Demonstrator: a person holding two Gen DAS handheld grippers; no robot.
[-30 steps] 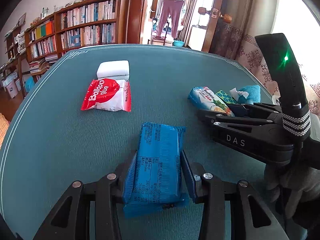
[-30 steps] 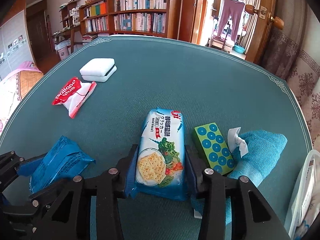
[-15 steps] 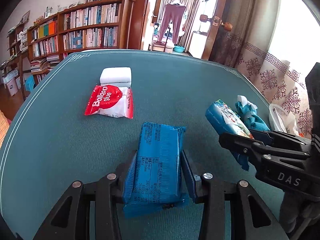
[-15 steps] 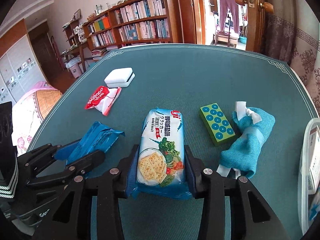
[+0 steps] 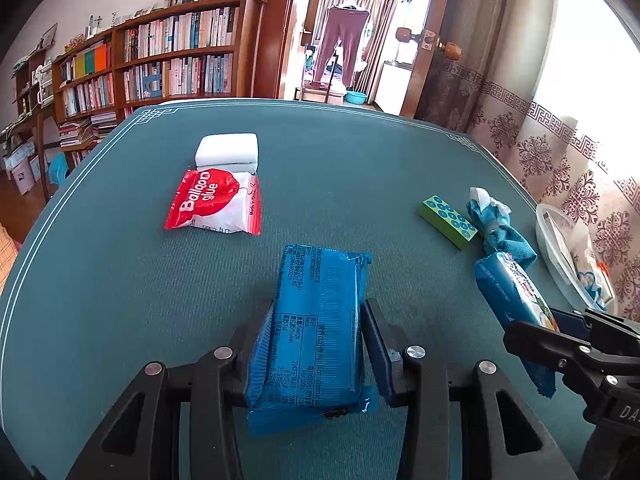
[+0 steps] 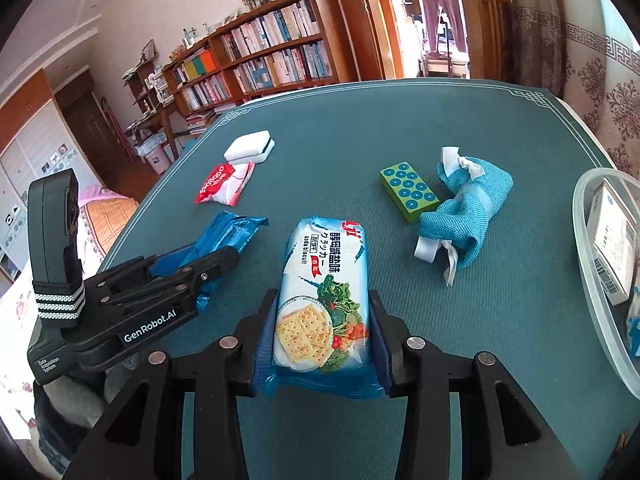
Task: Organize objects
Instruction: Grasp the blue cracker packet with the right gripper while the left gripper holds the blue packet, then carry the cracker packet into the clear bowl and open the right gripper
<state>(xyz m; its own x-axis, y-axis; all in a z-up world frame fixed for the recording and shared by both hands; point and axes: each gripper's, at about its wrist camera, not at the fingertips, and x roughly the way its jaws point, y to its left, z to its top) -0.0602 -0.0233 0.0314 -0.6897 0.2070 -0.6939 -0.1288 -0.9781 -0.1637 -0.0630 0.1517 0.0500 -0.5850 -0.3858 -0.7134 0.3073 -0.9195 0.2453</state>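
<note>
The left gripper [image 5: 318,344] was clamped on a blue snack packet [image 5: 316,328] lying lengthwise between its fingers; the right gripper [image 6: 322,324] likewise gripped a soda biscuit pack [image 6: 324,300].

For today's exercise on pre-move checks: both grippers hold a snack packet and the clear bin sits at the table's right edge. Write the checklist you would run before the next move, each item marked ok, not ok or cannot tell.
1. Right gripper clamped on the cracker packet: ok, pads press both sides.
2. Left gripper clamped on the blue packet: ok.
3. Clear bin within view on the right: ok.
4. Free room in the bin: cannot tell; a white box lies inside and the rest is cut off.
5. Blue cloth bundle and green dotted block clear of the held packets: ok, both lie apart on the table.
</note>
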